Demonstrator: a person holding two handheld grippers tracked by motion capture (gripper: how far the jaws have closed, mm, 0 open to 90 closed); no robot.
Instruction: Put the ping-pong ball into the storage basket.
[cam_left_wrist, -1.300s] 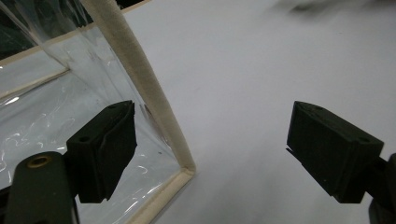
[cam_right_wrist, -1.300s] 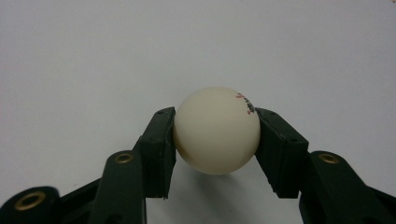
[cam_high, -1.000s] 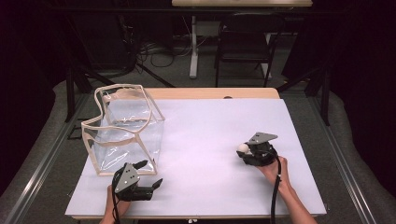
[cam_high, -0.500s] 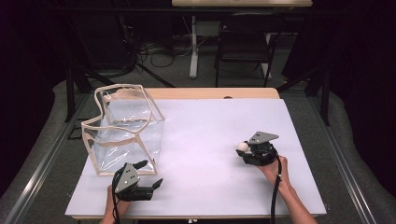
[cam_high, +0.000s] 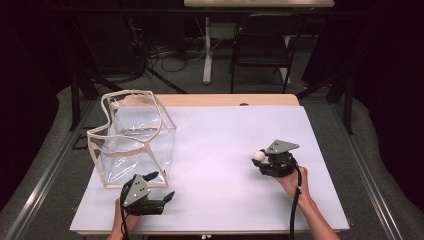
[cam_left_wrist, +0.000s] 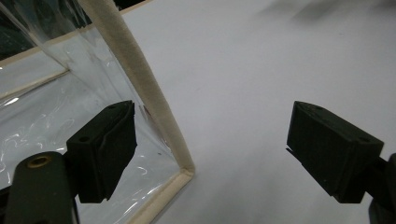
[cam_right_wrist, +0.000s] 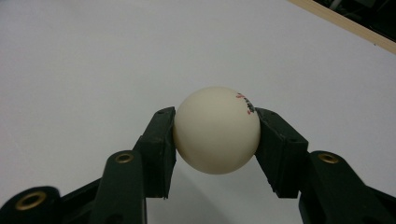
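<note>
A white ping-pong ball (cam_right_wrist: 215, 129) with a small red and black print sits between the two black jaws of my right gripper (cam_right_wrist: 215, 122), which is shut on it just above the white table top. In the high view this gripper (cam_high: 261, 159) is at the right of the table, with the ball (cam_high: 258, 155) at its left end. A clear plastic box-shaped bag (cam_high: 132, 137) with beige trim stands open-topped at the left. My left gripper (cam_high: 161, 186) rests at the bag's near corner, open. The bag's beige corner edge (cam_left_wrist: 140, 88) rises just beside its left jaw.
A white sheet (cam_high: 220, 135) covers the wooden table, whose far edge (cam_high: 225, 100) shows as a strip. Beyond the table stand a dark folding chair (cam_high: 265, 45) and a white table leg (cam_high: 206, 50) among floor cables. Metal rails run along both sides.
</note>
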